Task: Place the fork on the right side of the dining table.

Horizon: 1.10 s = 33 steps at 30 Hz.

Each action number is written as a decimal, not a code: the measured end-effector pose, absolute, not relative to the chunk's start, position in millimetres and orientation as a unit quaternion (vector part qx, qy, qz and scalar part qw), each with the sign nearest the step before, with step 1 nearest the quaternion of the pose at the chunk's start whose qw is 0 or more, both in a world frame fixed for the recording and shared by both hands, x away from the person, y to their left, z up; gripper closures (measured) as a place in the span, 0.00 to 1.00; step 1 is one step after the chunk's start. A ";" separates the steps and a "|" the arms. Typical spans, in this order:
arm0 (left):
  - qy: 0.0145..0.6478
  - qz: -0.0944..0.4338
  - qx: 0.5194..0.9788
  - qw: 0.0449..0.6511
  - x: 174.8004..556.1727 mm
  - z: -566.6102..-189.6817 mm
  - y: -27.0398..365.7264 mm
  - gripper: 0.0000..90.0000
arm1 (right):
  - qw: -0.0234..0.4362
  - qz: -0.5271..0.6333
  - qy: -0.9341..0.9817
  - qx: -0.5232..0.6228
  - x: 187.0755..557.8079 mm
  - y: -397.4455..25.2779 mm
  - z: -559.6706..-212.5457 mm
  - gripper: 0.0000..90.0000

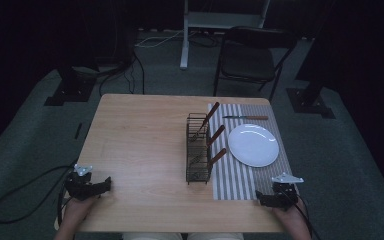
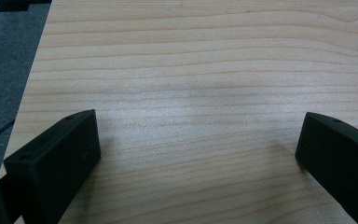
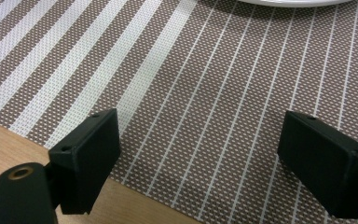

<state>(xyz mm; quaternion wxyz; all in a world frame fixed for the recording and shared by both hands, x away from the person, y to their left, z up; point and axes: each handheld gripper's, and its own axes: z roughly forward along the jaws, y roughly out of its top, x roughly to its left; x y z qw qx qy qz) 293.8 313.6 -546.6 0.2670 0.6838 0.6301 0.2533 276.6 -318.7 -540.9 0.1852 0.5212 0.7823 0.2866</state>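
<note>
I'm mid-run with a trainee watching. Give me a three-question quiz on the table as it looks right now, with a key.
1. True or false: the white plate rests on the striped placemat.
2. Multiple choice: the knife with the wooden handle lies
A. inside the wire rack
B. on the placemat beyond the plate
C. on the bare wood near the left gripper
3. Fill in: the jaws of the right gripper stand ____ above the placemat's near edge.

Key
1. True.
2. B. It lies flat on the mat on the far side of the plate; three other wooden handles stick up out of the rack.
3. Open, with nothing between them.
</note>
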 end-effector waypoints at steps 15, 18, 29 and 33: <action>0.630 0.253 0.684 0.267 293.8 -546.6 313.6 0.00 | 0.162 0.307 0.791 0.503 280.4 -310.4 -533.1 0.18; 0.630 0.253 0.684 0.267 293.8 -546.6 313.5 0.00 | 0.161 0.310 0.795 0.496 283.1 -306.8 -530.1 0.18; 0.629 0.254 0.684 0.267 293.8 -546.6 313.7 0.00 | 0.159 0.329 0.801 0.474 296.7 -292.5 -517.7 0.20; 0.630 0.254 0.684 0.267 293.8 -546.7 313.7 0.00 | 0.158 0.336 0.799 0.472 304.8 -290.8 -512.8 0.20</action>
